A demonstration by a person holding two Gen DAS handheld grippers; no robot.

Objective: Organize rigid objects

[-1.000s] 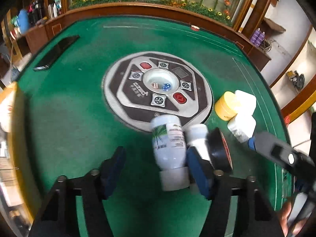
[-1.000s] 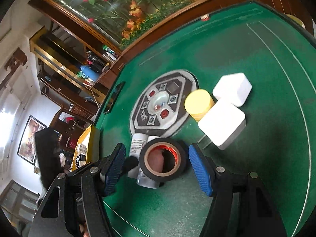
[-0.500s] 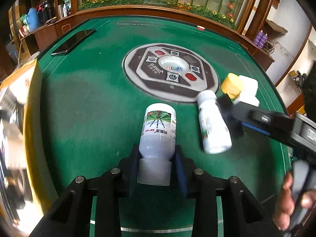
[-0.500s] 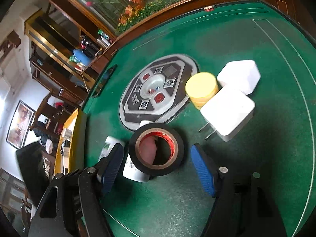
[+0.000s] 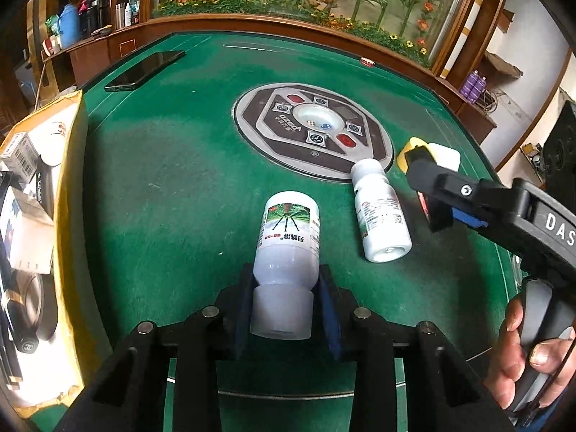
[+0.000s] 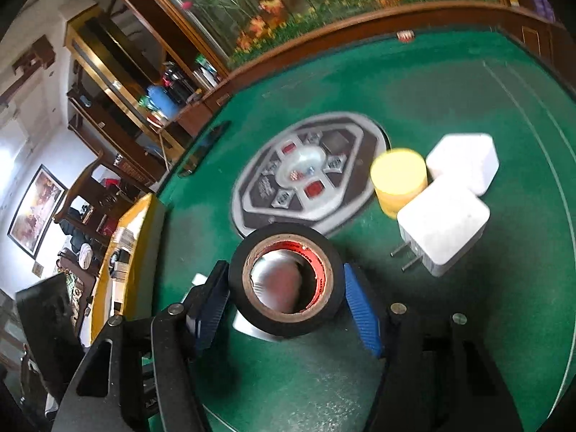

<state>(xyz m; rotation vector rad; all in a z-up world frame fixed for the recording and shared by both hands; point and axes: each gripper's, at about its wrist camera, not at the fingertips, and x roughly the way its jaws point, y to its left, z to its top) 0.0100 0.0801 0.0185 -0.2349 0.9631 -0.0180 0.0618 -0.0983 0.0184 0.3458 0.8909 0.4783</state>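
Green felt table (image 5: pixel 172 194) with round centre console (image 5: pixel 313 133), phone (image 5: pixel 144 71), lying white bottle (image 5: pixel 379 216), yellow jar (image 6: pixel 397 180), two white chargers (image 6: pixel 444 230).

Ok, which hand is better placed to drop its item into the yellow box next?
Left. Its tool is already shut on the cap of the white bottle, and the yellow box lies beside it. The right tool has just been closing around the black tape roll; a firm grip isn't clear.

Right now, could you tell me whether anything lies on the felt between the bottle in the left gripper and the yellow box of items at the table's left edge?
Nothing visible does. The bottle is clamped in the left gripper, and only bare green felt separates it from the yellow box.
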